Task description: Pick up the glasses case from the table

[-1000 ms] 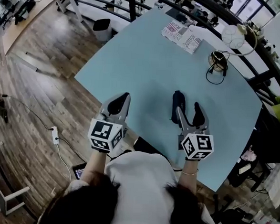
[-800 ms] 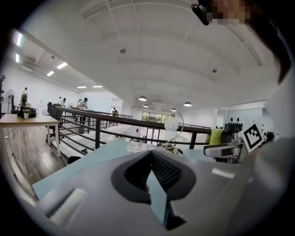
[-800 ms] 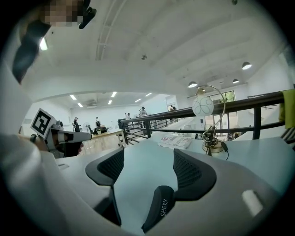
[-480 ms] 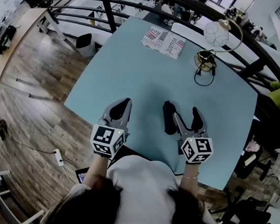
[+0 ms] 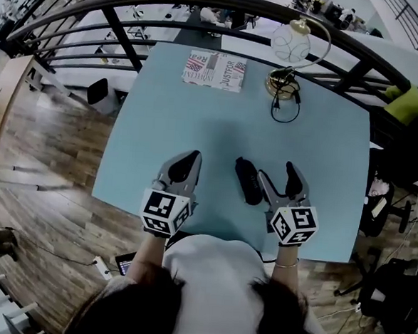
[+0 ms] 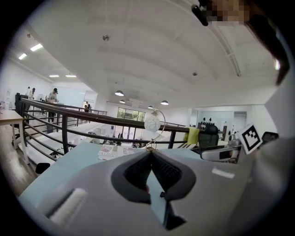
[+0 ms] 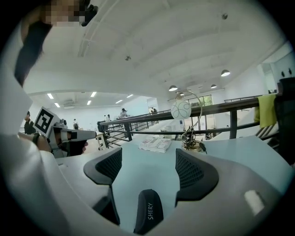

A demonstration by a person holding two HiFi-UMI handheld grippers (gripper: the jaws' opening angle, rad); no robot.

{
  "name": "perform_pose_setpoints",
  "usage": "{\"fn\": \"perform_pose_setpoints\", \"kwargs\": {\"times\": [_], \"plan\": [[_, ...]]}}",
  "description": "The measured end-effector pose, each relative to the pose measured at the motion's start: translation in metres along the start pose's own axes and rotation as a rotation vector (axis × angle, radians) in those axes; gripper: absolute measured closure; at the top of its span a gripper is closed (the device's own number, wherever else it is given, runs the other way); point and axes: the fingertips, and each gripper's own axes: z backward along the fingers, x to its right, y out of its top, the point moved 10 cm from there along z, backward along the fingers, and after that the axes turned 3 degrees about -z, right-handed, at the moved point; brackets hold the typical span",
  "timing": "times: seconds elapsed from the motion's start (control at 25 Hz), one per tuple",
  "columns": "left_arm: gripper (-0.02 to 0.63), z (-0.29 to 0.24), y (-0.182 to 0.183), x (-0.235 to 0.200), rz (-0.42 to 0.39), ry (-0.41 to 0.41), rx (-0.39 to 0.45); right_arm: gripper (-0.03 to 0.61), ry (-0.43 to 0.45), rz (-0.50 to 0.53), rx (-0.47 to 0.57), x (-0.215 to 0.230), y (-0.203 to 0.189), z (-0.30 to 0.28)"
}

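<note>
Holds a gripper in each hand above the near part of a light blue table. Leaves the glasses case lying flat on that table, dark and oblong, its length running away from the body, between the two grippers and far nearer the right one. Sets the right gripper just beside it in the head view, inner jaw along the case's right flank; cannot tell from there whether touching or only overlapping. Shows, in the right gripper view, only the near rounded end of the glasses case, low in the gap and closer to the left-hand pad, the rest cut off behind the gripper's own body; no pad pressing on it. Has just been opening the jaws of the right gripper, now wide apart. Carries the left gripper well apart from the case; in the left gripper view, shows the left gripper closed tip to tip, gripping nothing. Covers most of each hand with the marker cubes. Hides the table's near edge under a pale top and dark hair. Places at the far edge a printed magazine, its text too small to read, and a lamp with a round white globe. Runs a dark railing beyond.
</note>
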Motion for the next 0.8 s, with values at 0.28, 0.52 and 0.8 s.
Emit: {"fn": "perform_pose_setpoints", "kwargs": {"times": [0.28, 0.52, 0.8], "plan": [[0.558, -0.019, 0.002, -0.006, -0.008, -0.091, 0.003, 0.238, -0.063, 0.003, 0.004, -0.003, -0.003, -0.001], [0.558, -0.029, -0.002, -0.008, -0.004, -0.124, -0.004, 0.230, -0.081, 0.005, -0.031, -0.004, -0.011, -0.005], [0.558, -0.037, -0.012, -0.007, 0.005, -0.156, -0.028, 0.212, -0.070, 0.019, -0.118, -0.009, -0.025, -0.017]]}}
